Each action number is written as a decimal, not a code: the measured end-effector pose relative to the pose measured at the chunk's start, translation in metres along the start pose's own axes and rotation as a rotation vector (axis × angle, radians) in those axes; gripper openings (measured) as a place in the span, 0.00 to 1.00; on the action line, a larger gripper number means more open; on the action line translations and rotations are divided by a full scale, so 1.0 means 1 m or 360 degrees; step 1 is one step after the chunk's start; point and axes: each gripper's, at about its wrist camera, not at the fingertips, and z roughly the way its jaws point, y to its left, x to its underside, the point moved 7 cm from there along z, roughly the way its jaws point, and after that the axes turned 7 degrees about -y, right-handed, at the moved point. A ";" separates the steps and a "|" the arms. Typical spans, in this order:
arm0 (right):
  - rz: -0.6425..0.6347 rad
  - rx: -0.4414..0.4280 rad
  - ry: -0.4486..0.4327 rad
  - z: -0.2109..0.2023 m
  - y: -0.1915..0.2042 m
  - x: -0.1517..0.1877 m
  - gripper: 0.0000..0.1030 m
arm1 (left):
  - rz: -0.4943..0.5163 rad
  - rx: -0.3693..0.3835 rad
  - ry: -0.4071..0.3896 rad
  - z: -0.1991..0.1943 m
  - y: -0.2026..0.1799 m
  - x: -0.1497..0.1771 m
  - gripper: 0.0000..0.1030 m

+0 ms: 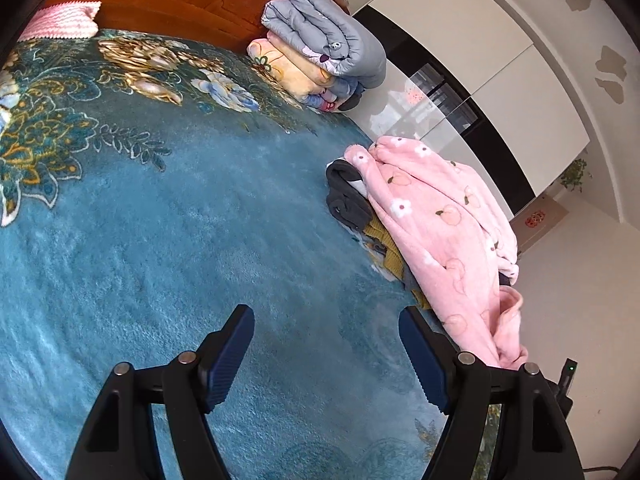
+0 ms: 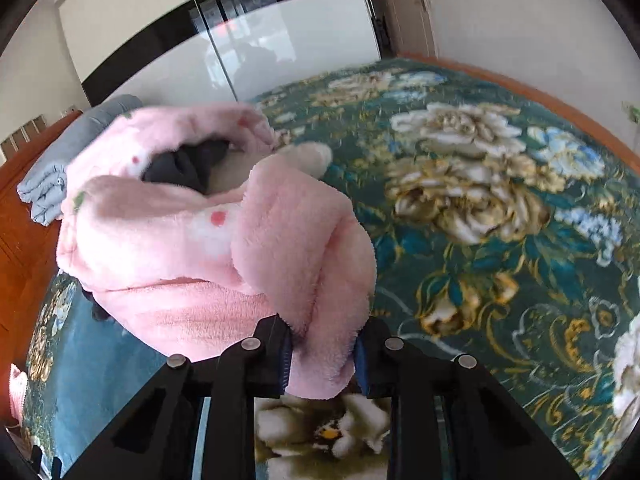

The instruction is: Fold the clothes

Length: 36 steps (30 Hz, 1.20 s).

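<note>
Pink flower-and-peach fleece garment [image 1: 436,216]; teal blanket [image 1: 180,240], gold-and-white floral pattern.

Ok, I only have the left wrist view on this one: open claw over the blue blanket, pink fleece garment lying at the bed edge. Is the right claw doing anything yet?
Observer: Yes. The right claw is shut on a fold of the pink fleece garment.
Operator: Anything inside that garment?
Observer: A dark piece of clothing shows through an opening in its top.
Operator: What's beyond it?
Observer: The blanket shows large cream and gold flowers there, running to a wooden bed edge.
</note>
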 end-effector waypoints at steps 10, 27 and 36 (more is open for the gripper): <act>-0.0429 -0.0016 -0.0284 -0.039 0.118 -0.033 0.63 | 0.0117 -0.0095 -0.0090 0.023 0.016 -0.060 0.78; -0.1561 -0.0239 -0.0125 0.141 0.485 0.061 0.71 | -0.0099 -0.0061 -0.0208 0.017 0.082 -0.086 0.79; -0.1759 0.0290 -0.0114 0.216 0.480 0.059 0.38 | -0.0229 -0.0051 -0.0226 0.013 0.099 -0.093 0.79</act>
